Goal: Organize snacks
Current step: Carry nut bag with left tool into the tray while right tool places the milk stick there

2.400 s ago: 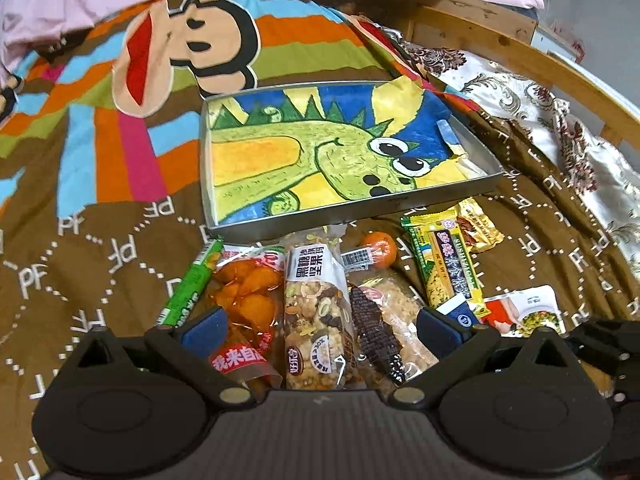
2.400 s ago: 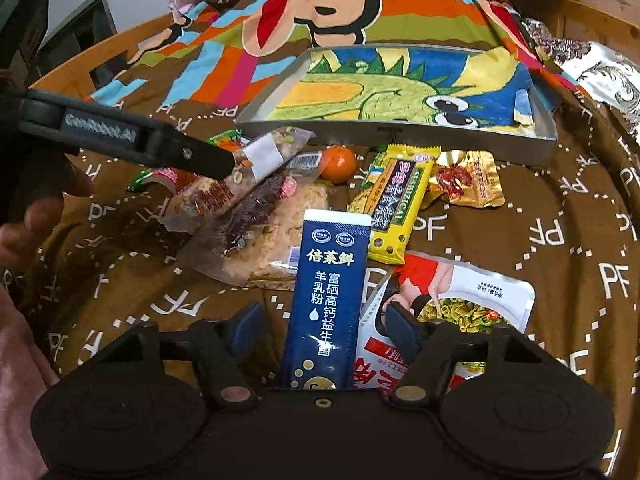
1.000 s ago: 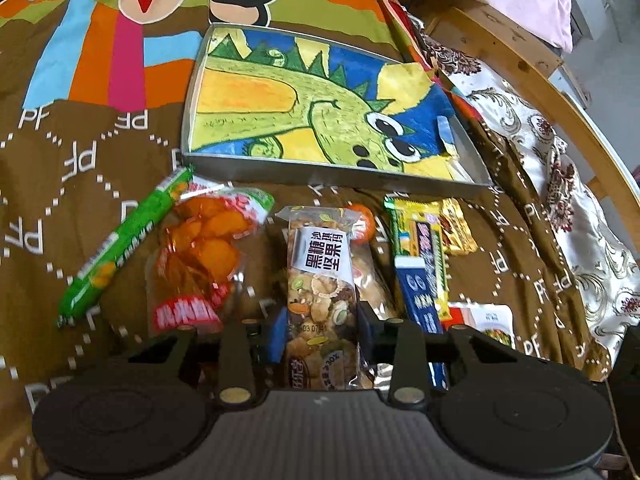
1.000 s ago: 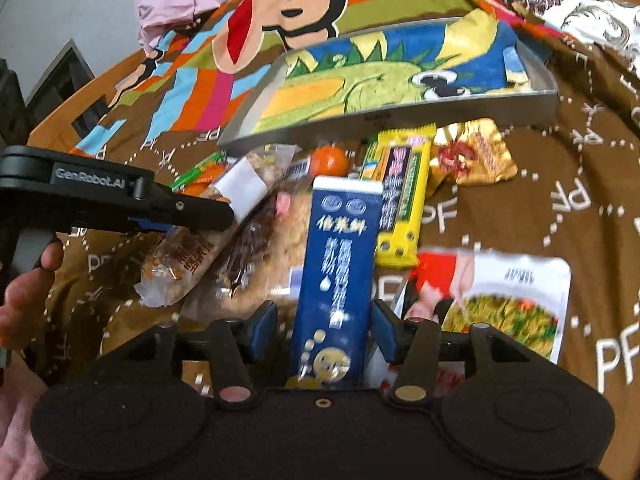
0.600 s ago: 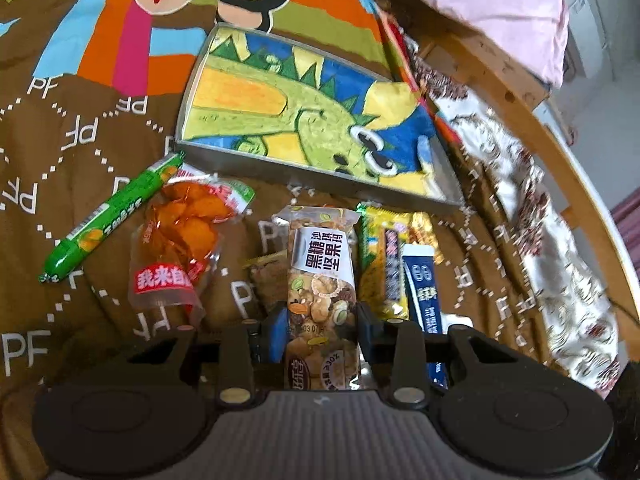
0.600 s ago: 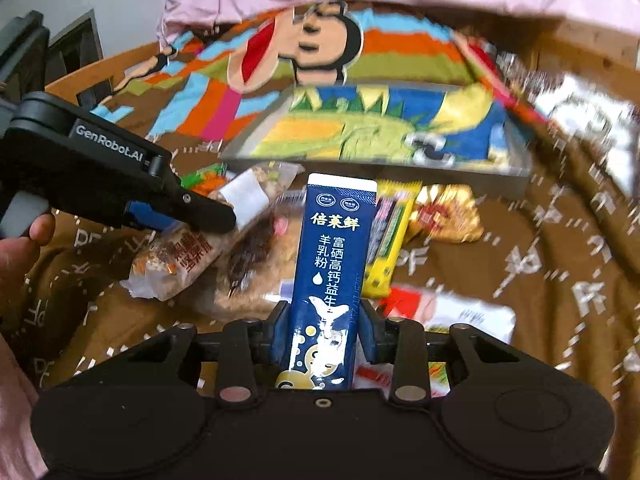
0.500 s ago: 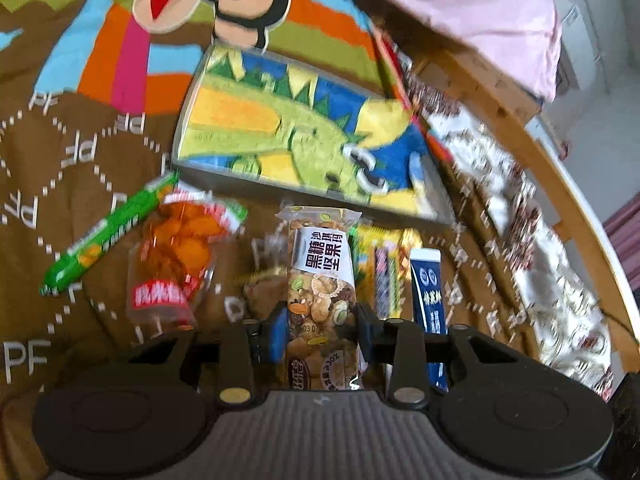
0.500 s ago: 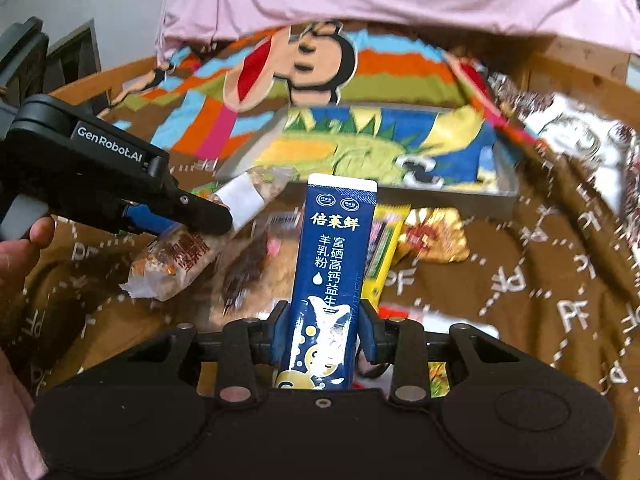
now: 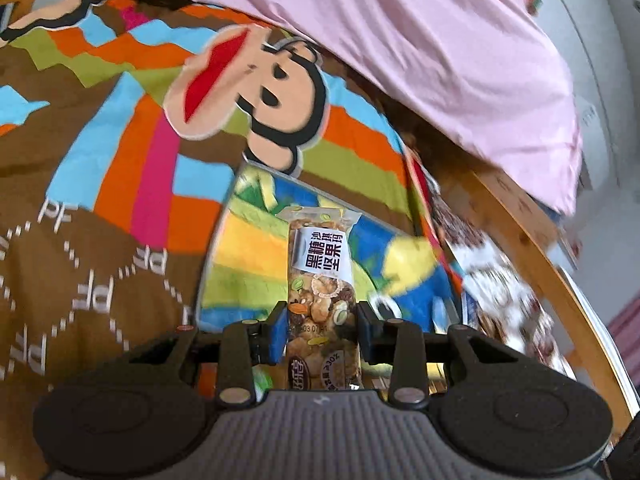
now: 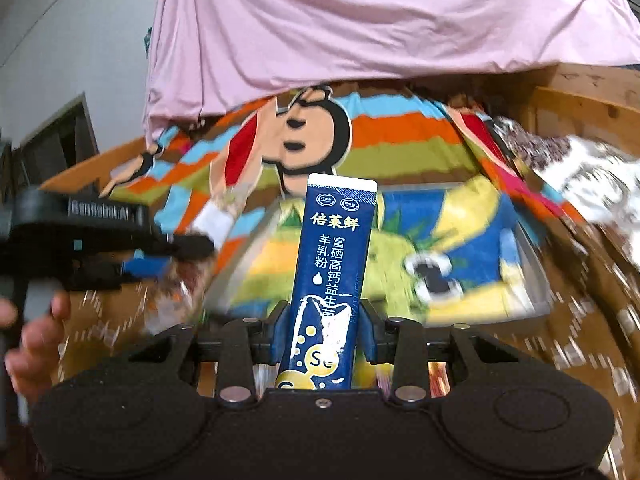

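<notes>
My left gripper (image 9: 322, 330) is shut on a clear packet of mixed nuts (image 9: 322, 276), lifted off the bedspread and standing up in front of the dinosaur-print tray (image 9: 240, 264). My right gripper (image 10: 324, 334) is shut on a tall dark blue milk-powder sachet (image 10: 334, 256), also raised, with the tray (image 10: 460, 264) behind it. In the right wrist view the left gripper (image 10: 188, 246) shows blurred at the left, a person's hand (image 10: 36, 332) on its handle, the nut packet's white end beyond it. The other snacks lie hidden below both grippers.
A brown quilt with a cartoon monkey (image 9: 256, 92) covers the bed. A pink sheet (image 10: 380, 20) hangs across the back. A wooden bed rail (image 9: 540, 264) runs along the right, with a patterned white cloth (image 10: 592, 172) beside it.
Both grippers lifted their packets off the quilt and tipped up toward the tray; the loose snacks dropped out of view. The right jaws closed tighter onto the blue sachet.
</notes>
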